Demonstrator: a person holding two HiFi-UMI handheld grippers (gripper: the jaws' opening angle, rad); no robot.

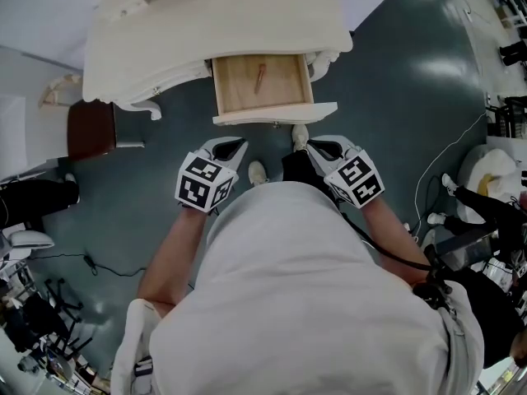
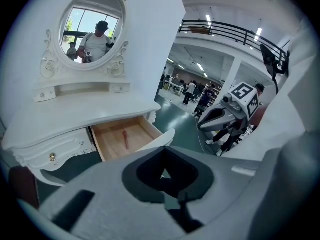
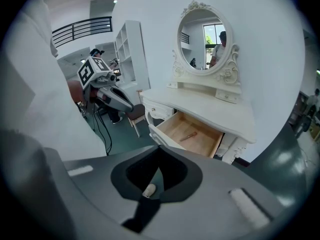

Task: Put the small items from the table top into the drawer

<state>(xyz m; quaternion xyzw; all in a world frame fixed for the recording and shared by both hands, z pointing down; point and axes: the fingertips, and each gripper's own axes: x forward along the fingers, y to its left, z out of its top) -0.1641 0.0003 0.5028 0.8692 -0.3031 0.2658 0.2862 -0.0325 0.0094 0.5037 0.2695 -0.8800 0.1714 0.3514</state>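
Note:
The white dressing table (image 1: 206, 23) stands ahead with its wooden drawer (image 1: 235, 89) pulled open. A thin reddish pen-like item (image 1: 259, 78) lies in the drawer, and it also shows in the left gripper view as the pen (image 2: 125, 138) and in the right gripper view as the pen (image 3: 188, 136). My left gripper (image 1: 233, 146) and right gripper (image 1: 317, 148) are held close to my body, short of the drawer front, pointing toward it. Both are shut with nothing between the jaws: the left gripper (image 2: 166, 149) and the right gripper (image 3: 159, 151) frame the drawer.
A brown stool (image 1: 90, 128) stands left of the table. Cables (image 1: 99, 266) trail over the dark green floor. Equipment and bags (image 1: 494, 179) crowd the right side. An oval mirror (image 2: 92, 29) tops the table. White shelving (image 3: 132, 54) stands beside it.

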